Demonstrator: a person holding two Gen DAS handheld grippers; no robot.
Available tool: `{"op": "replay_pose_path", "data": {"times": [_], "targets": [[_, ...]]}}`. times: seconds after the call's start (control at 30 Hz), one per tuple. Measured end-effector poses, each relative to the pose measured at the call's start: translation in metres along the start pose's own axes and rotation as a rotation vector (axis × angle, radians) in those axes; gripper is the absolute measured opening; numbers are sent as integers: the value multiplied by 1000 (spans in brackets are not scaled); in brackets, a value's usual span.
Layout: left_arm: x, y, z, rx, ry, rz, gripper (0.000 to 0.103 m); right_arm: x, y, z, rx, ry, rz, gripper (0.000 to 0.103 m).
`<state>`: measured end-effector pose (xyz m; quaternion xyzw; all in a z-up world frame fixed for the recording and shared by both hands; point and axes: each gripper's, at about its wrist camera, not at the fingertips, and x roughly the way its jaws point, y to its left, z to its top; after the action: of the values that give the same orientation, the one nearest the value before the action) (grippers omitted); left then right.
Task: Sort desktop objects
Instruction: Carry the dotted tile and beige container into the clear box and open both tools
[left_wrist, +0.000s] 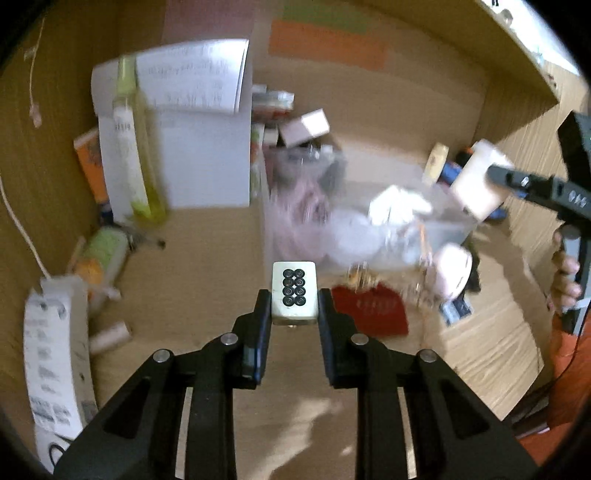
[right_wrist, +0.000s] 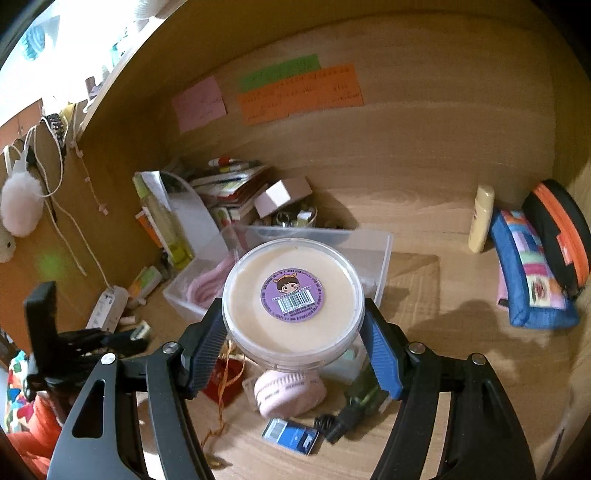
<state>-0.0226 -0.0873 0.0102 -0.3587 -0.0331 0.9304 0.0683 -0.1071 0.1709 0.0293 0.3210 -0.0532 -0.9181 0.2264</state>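
The left gripper pinches a small, hard, slick mahjong tile by its sides, while the right gripper clamps a rigid round jar across its rim.

Left gripper: jaws closed on an upright cream mahjong tile with eight black circles on its face, held above the wooden desk. Behind it, blurred: clear plastic box with pink and white contents, red packet, yellow-green bottle, white papers. Far right: right gripper clamping a round cream jar.
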Motion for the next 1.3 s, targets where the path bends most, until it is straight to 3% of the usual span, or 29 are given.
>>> {"op": "replay_pose_path", "data": {"times": [0.17,0.4,0.73,0.9,1.3], "targets": [[6,-7,28,32,-64,-9,24,19,5,7,-15,29,16,67],[37,-16,52,33,-48,0,24,46,9,8,-24,58,39,67],[77,-30,54,65,-7,-2,24,55,7,3,-55,45,-21,66],[80,-35,52,87,-19,-2,24,65,-2,1,-18,87,-8,55],[78,-31,48,82,-55,-13,24,75,5,-6,-67,110,-68,56]]}}
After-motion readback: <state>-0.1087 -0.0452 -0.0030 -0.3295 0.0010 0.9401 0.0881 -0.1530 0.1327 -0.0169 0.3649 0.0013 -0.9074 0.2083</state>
